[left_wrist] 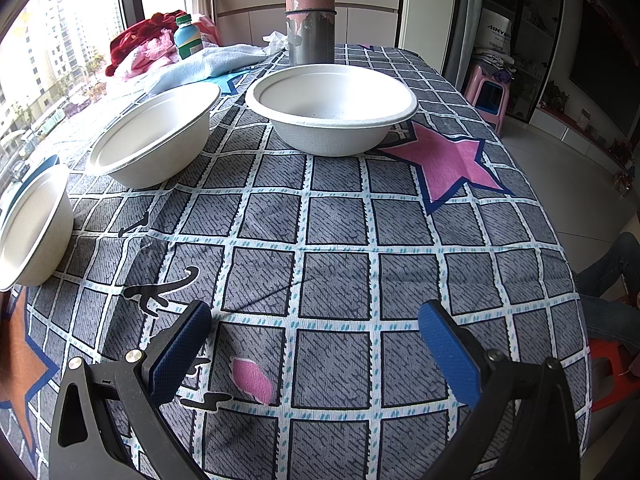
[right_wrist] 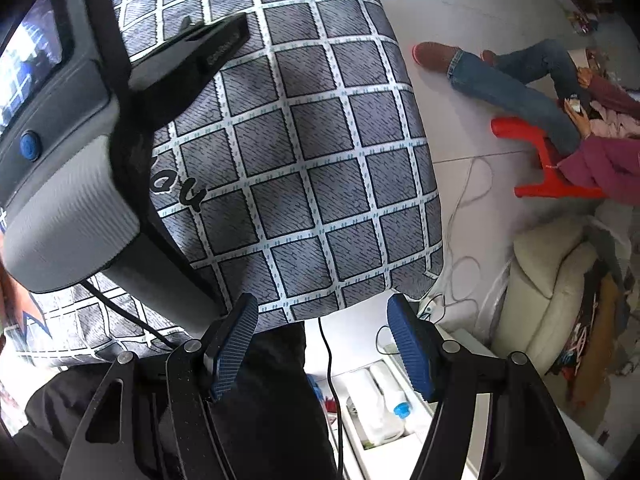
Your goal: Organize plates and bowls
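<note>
Left wrist view: the left gripper [left_wrist: 314, 336] points down at a slant over a surface [left_wrist: 340, 280] covered in a grey checked cloth with pink stars. Its blue-padded jaws are spread wide at the bottom of the frame, holding nothing and touching nothing. Three white bowls sit apart from it: one bowl [left_wrist: 332, 108] at upper centre, a second bowl [left_wrist: 154, 134] to its left, and a third bowl [left_wrist: 34, 224] at the left edge. A worn metal cylinder [left_wrist: 311, 12] stands behind the centre bowl.

Right wrist view: the right gripper [right_wrist: 322, 344] points steeply down past the cloth's edge at lower centre, jaws spread and empty. The left gripper's body fills the upper left. No bowl shows here.
</note>
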Action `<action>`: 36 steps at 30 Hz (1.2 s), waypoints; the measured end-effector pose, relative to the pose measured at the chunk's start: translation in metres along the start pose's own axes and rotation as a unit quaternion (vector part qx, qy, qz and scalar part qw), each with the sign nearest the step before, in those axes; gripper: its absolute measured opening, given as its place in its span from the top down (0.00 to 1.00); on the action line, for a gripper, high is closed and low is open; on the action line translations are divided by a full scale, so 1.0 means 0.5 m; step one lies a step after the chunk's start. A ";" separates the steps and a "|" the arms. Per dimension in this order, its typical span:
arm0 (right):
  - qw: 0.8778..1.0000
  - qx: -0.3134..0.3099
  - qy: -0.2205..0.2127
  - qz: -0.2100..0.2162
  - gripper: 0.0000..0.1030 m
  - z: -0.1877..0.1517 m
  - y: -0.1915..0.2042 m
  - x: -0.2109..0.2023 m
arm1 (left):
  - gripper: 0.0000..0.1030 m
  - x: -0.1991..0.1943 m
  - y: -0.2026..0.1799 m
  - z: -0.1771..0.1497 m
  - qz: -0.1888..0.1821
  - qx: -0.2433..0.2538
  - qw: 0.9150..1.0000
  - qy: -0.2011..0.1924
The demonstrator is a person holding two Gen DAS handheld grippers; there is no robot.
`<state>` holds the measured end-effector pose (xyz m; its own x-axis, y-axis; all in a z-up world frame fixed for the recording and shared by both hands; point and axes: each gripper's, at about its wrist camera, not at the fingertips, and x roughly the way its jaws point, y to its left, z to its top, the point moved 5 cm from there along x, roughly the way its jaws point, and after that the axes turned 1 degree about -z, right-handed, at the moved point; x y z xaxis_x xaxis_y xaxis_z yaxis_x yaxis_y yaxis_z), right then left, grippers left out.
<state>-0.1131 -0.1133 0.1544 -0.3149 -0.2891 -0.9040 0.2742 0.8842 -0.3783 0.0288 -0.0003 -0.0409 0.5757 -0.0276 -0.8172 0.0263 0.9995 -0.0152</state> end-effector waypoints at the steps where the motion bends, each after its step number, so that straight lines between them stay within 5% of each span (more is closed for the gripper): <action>1: 1.000 -0.001 -0.001 -0.001 0.34 0.002 0.002 -0.003 | 0.00 0.000 0.000 0.000 0.000 0.000 1.000 0.000; 36: 0.998 -0.016 -0.033 0.057 0.34 0.073 -0.048 -0.006 | 0.00 0.000 0.000 0.000 0.000 0.000 1.000 0.000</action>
<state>-0.0856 -0.1469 0.1586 -0.2214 -0.2082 -0.9527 0.2763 0.9235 -0.2660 0.0288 -0.0003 -0.0409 0.5757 -0.0276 -0.8172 0.0263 0.9995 -0.0152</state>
